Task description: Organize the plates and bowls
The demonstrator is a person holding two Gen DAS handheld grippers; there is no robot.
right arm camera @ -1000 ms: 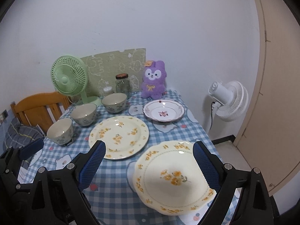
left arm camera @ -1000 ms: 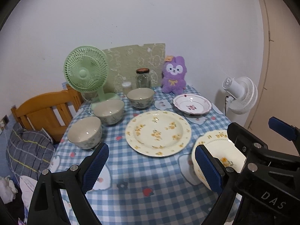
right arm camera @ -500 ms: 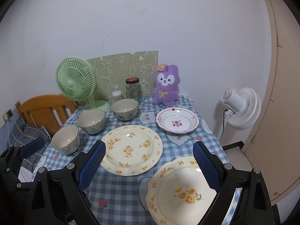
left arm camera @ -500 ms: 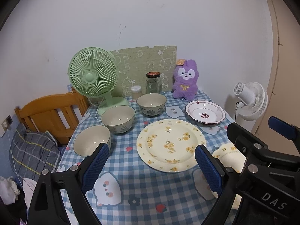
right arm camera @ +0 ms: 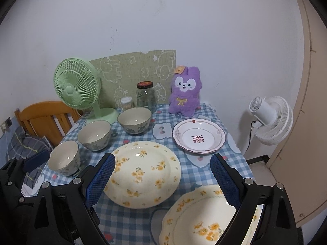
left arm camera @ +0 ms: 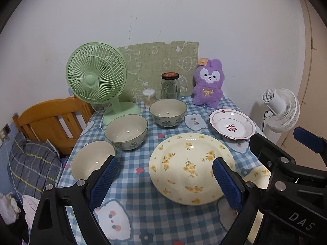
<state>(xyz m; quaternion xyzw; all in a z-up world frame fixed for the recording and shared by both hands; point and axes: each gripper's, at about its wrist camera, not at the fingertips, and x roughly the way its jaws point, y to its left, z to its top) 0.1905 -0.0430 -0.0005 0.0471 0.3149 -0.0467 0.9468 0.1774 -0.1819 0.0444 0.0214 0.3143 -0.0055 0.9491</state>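
Two claws, both with blue ribbed pads spread apart, gripping nothing: left claw (left arm camera: 164,180), right claw (right arm camera: 161,178). Landmark: large yellow-flowered plate (right arm camera: 143,173), glossy, round, flat on checked-cloth counter (right arm camera: 204,169). Right view alone shows most of second flowered plate (right arm camera: 206,218), scalloped rim, nearer camera than landmark; left view catches only sliver behind right claw. Red-trimmed wavy plate (right arm camera: 199,137) beyond-right of landmark. Three glazed bowls (left arm camera: 126,131) in diagonal row on landmark's left.

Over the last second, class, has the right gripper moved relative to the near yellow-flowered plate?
Yes. The right gripper has pulled back and up: the near yellow-flowered plate has slid toward the frame's bottom edge between the open jaws.
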